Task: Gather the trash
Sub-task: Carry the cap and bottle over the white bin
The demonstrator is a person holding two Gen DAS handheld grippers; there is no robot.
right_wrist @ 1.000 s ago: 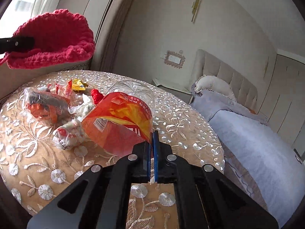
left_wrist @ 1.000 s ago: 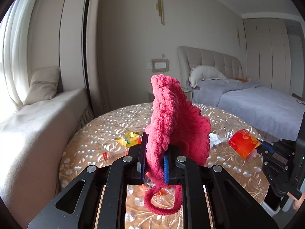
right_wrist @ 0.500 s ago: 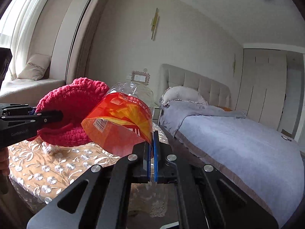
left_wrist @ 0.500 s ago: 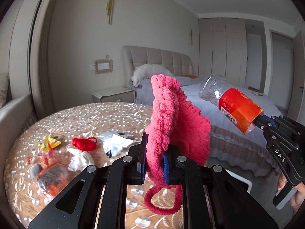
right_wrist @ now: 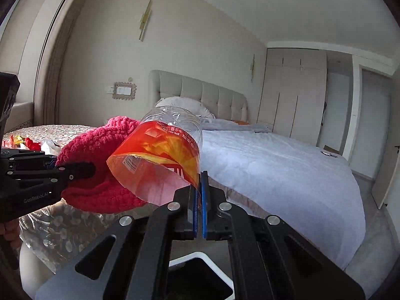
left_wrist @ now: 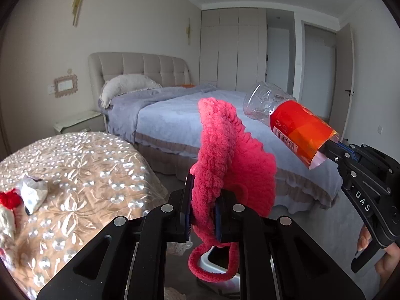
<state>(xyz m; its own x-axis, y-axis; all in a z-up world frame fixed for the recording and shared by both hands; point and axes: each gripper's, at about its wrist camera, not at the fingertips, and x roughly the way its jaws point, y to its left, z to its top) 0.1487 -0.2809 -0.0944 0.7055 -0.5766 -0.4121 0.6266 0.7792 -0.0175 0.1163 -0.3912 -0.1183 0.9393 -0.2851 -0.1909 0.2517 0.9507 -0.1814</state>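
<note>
Down at the bottom of the right wrist view sits the white trash bin (right_wrist: 200, 275), dark inside, right under the right gripper (right_wrist: 199, 197), so this looks like the drop step. That gripper is pinched tight on the thin orange label edge of a cut plastic bottle (right_wrist: 162, 155). I'd get the bottle's far end over the opening before letting go, since it sticks out well past the rim (a grip on thin film could also slip early). Same for the left gripper (left_wrist: 203, 215), clamped on a floppy pink crochet piece (left_wrist: 225, 160) whose loop dangles low and might snag the rim.

Only the left view shows the person's hand (left_wrist: 380, 257) at lower right, plus how the right gripper's fingers grab just the label's end. Farther left, leftover scraps (left_wrist: 32, 195) wait on the round table (left_wrist: 87, 165); beyond is the bed (left_wrist: 200, 120).
</note>
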